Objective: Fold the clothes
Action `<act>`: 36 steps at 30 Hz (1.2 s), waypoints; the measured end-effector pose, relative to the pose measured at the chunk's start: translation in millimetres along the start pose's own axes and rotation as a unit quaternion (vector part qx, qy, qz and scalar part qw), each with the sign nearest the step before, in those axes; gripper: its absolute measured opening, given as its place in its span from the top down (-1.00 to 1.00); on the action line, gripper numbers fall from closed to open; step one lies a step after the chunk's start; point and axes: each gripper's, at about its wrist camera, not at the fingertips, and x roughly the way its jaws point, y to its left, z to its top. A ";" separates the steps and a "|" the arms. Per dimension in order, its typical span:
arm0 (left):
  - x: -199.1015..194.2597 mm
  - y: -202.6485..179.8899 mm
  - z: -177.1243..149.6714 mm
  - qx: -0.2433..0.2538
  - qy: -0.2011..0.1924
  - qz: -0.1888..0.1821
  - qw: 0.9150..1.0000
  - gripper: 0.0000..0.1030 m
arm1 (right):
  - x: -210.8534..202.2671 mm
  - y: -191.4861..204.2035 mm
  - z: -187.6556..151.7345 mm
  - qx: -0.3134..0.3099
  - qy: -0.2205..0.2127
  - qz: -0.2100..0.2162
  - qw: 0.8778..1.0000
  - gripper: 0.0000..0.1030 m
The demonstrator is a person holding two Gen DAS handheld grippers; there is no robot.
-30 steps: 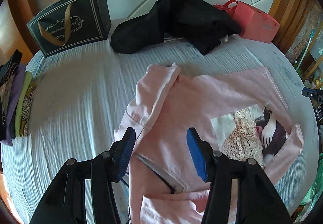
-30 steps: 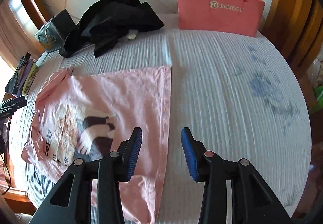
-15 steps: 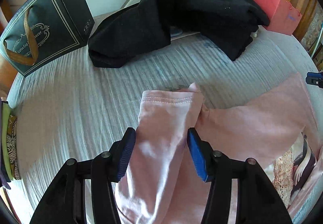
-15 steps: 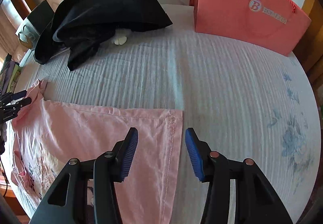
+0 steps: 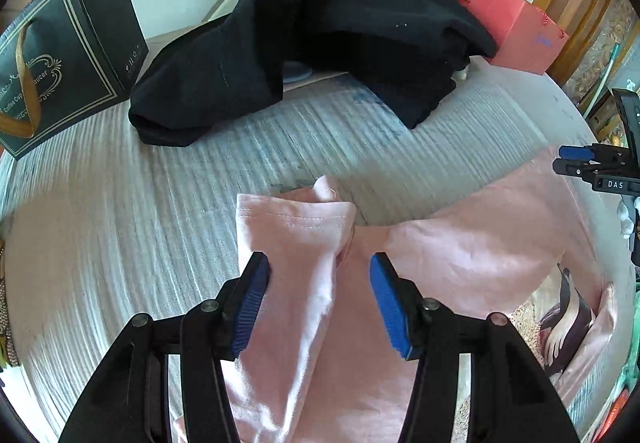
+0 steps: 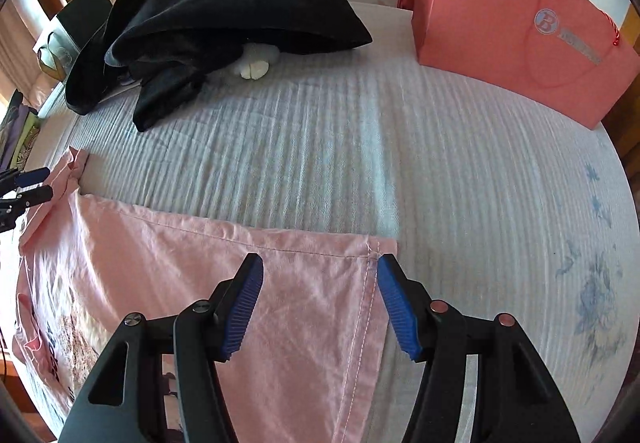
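Observation:
A pink T-shirt (image 5: pixel 460 255) with a printed picture lies flat on the pale ribbed bedspread (image 5: pixel 120 211). My left gripper (image 5: pixel 318 275) is open, its jaws straddling the shirt's far sleeve (image 5: pixel 296 243) just short of the sleeve cuff. My right gripper (image 6: pixel 319 275) is open over the shirt's far hem corner (image 6: pixel 372 255), one blue pad on each side of it. The shirt (image 6: pixel 200 283) spreads left of that gripper. Each gripper shows at the other view's edge.
A heap of black clothes (image 5: pixel 320 23) lies at the head of the bed, with a small white toy (image 6: pixel 256 61) under it. A dark gift bag (image 5: pixel 60 47) stands far left, a pink paper bag (image 6: pixel 508 23) far right. Folded items sit at the left edge.
Both grippers have moved forward along the shirt: the left from the collar area up to the sleeve end, the right from mid-hem to the far hem corner. Both stayed open.

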 end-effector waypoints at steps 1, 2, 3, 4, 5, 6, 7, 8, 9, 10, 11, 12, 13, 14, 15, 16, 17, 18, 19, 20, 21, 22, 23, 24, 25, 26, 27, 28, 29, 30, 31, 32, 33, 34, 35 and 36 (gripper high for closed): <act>3.1 -0.8 0.3 0.002 0.002 0.003 1.000 -0.04 | 0.8 1.6 0.1 -0.004 0.002 -0.003 1.000 -0.14; 6.1 -1.3 1.2 0.004 0.004 0.008 1.000 -0.04 | 2.3 2.2 0.5 -0.006 0.003 -0.005 1.000 -0.14; 9.1 -1.7 2.0 0.007 0.005 0.013 1.000 -0.04 | 4.0 2.6 1.0 -0.008 0.004 -0.007 1.000 -0.14; 12.1 -2.1 2.9 0.009 0.006 0.018 1.000 -0.01 | 5.6 2.9 1.5 -0.009 0.006 -0.009 1.000 -0.14; 14.4 -0.9 4.5 0.008 0.008 0.020 1.000 0.39 | 7.9 3.5 2.1 -0.009 0.006 -0.010 1.000 -0.14; 16.1 2.6 7.0 0.001 0.011 0.023 1.000 0.93 | 10.8 4.5 2.6 -0.010 0.009 -0.017 1.000 -0.08; 15.3 6.7 9.7 -0.005 0.012 0.027 1.000 0.95 | 14.0 5.6 3.1 -0.012 0.011 -0.025 1.000 0.18; 12.8 10.9 12.2 -0.010 0.010 0.029 0.999 0.95 | 14.4 8.2 3.9 -0.020 0.007 -0.043 0.999 0.53; 6.8 13.8 14.1 -0.010 0.004 0.032 0.999 0.95 | 13.7 9.6 4.9 -0.025 0.007 -0.052 0.998 0.80; -1.8 15.8 15.3 -0.006 -0.004 0.036 0.999 0.95 | 10.8 9.3 5.3 -0.025 0.005 -0.049 0.998 0.96; -10.4 17.8 16.6 -0.002 -0.012 0.040 0.999 0.95 | 7.2 8.6 5.4 -0.025 0.002 -0.045 0.999 0.96; -21.5 19.4 16.9 0.003 -0.023 0.041 0.999 0.95 | -0.9 8.4 4.1 -0.027 -0.011 -0.043 0.999 0.96; -35.7 20.5 15.1 0.009 -0.038 0.042 0.998 0.95 | -10.3 8.3 2.5 -0.029 -0.027 -0.041 0.998 0.96; -50.7 21.4 12.4 0.015 -0.053 0.044 0.998 0.95 | -21.1 7.9 -0.1 -0.029 -0.042 -0.035 0.998 0.96; -65.5 22.6 8.6 0.021 -0.066 0.045 0.997 0.95 | -33.8 7.7 -4.6 -0.028 -0.059 -0.031 0.997 0.96; -80.2 23.4 2.6 0.027 -0.077 0.047 0.996 0.95 | -47.0 7.5 -9.6 -0.028 -0.077 -0.027 0.996 0.96; -95.1 23.7 -4.4 0.034 -0.088 0.048 0.994 0.95 | -61.1 8.7 -16.9 -0.031 -0.096 -0.024 0.995 0.96; -110.1 24.1 -11.5 0.041 -0.099 0.049 0.993 0.95 | -75.4 10.2 -24.8 -0.033 -0.114 -0.021 0.993 0.96; -123.9 23.8 -20.8 0.047 -0.109 0.049 0.992 0.95 | -87.5 12.3 -35.7 -0.037 -0.128 -0.017 0.991 0.96; -136.9 23.1 -31.9 0.053 -0.118 0.047 0.991 0.95 | -99.1 14.5 -47.3 -0.042 -0.141 -0.012 0.989 0.96; -148.2 22.2 -43.7 0.058 -0.124 0.044 0.990 0.95 | -110.7 16.8 -58.9 -0.046 -0.155 -0.008 0.987 0.96; -155.4 21.4 -55.5 0.059 -0.122 0.041 0.990 0.95 | -122.3 19.0 -70.5 -0.051 -0.168 -0.003 0.985 0.96; -157.9 21.3 -66.5 0.056 -0.111 0.040 0.991 0.95 | -122.4 18.9 -80.8 -0.051 -0.159 -0.003 0.986 0.96; -156.5 21.7 -75.0 0.051 -0.098 0.041 0.993 0.95 | -119.3 18.2 -90.7 -0.050 -0.144 -0.004 0.988 0.96; -153.9 22.3 -81.7 0.047 -0.085 0.044 0.994 0.95 | -116.2 17.5 -100.6 -0.050 -0.130 -0.005 0.990 0.94; -148.8 22.2 -86.5 0.041 -0.073 0.045 0.995 0.94 | -113.1 16.8 -110.6 -0.049 -0.115 -0.005 0.992 0.91; -141.7 21.8 -88.5 0.031 -0.064 0.044 0.997 0.87 | -106.0 12.5 -117.0 -0.037 -0.095 -0.007 0.995 0.89; -134.8 20.6 -88.8 0.019 -0.058 0.039 0.997 0.79 | -97.8 7.2 -122.5 -0.021 -0.074 -0.009 0.997 0.81; -128.6 17.5 -87.2 0.011 -0.057 0.034 0.998 0.53 | -92.7 2.3 -127.1 -0.002 -0.065 -0.010 0.998 0.76; -122.6 13.3 -84.7 0.005 -0.058 0.030 0.998 0.08 | -90.9 -2.3 -130.4 0.017 -0.065 -0.007 0.998 0.76; -117.0 7.9 -81.4 0.003 -0.061 0.026 0.998 -0.13 | -91.5 -5.7 -132.4 0.031 -0.070 -0.005 0.997 0.73; -111.9 1.4 -76.6 0.003 -0.065 0.019 0.998 -0.26 | -93.2 -7.5 -133.3 0.041 -0.076 -0.002 0.996 0.66; -105.8 -5.1 -69.9 0.003 -0.066 0.011 0.998 -0.26 | -95.0 -9.0 -132.2 0.048 -0.081 0.001 0.996 0.59; -98.6 -11.2 -62.4 0.003 -0.065 0.003 0.998 -0.26 | -95.7 -10.0 -129.8 0.052 -0.082 0.001 0.995 0.39; -91.2 -17.9 -54.4 0.006 -0.064 0.000 0.998 -0.26 | -96.1 -10.8 -127.2 0.055 -0.082 0.001 0.995 0.30; -83.3 -24.7 -46.1 0.013 -0.063 0.000 0.998 -0.26 | -96.4 -10.9 -126.4 0.055 -0.081 0.000 0.995 0.30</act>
